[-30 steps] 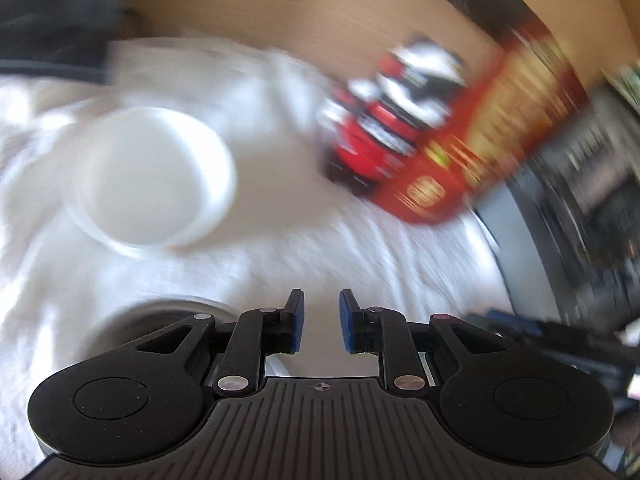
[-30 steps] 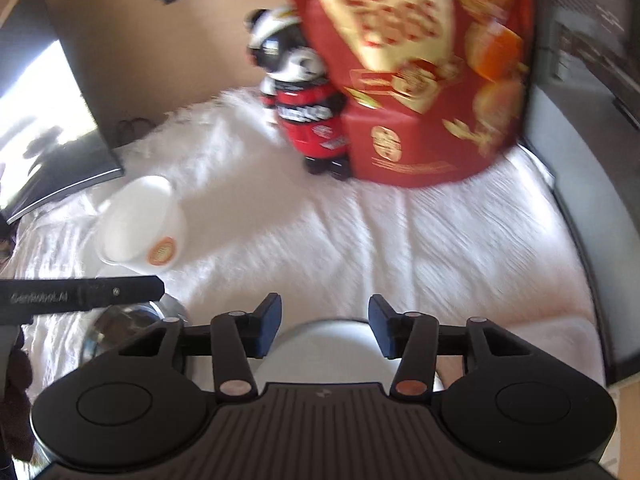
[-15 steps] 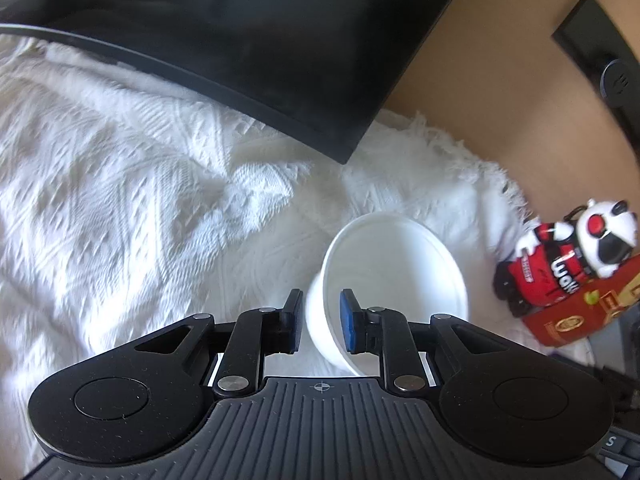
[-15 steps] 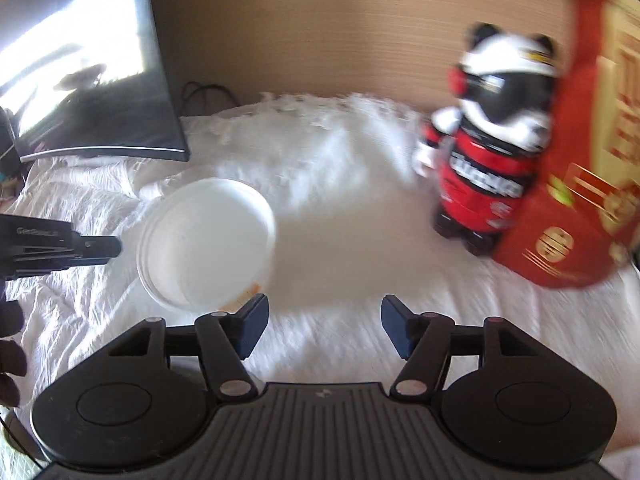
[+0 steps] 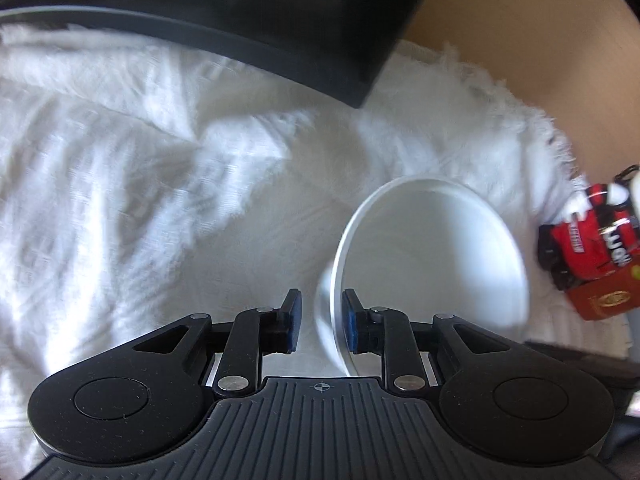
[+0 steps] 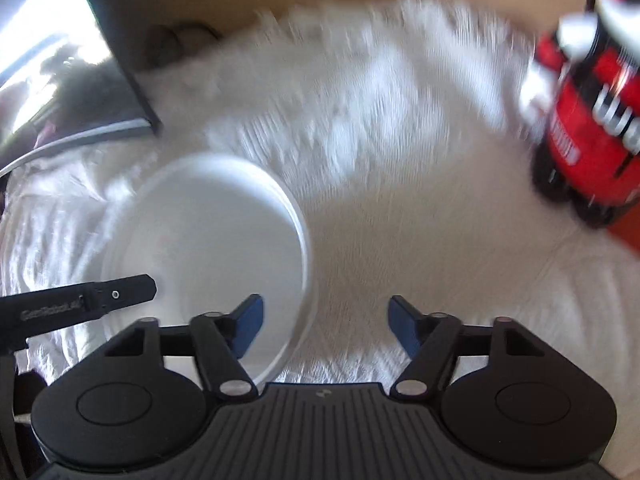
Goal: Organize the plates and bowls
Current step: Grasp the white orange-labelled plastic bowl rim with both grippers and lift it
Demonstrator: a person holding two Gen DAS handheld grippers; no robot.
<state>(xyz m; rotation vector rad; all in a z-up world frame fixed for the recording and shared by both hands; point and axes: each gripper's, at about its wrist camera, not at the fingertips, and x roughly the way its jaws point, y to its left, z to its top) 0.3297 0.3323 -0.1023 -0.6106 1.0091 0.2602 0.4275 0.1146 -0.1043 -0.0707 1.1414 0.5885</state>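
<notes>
The left gripper straddles the near rim of the white bowl, jaws narrow but not plainly clamped — the pick-up looks under way; next, close and lift. The right gripper hangs wide open, holding nothing, bowl ahead-left. Farther ahead: rumpled cloth, open to the left — monitor beyond, red toy far right.
</notes>
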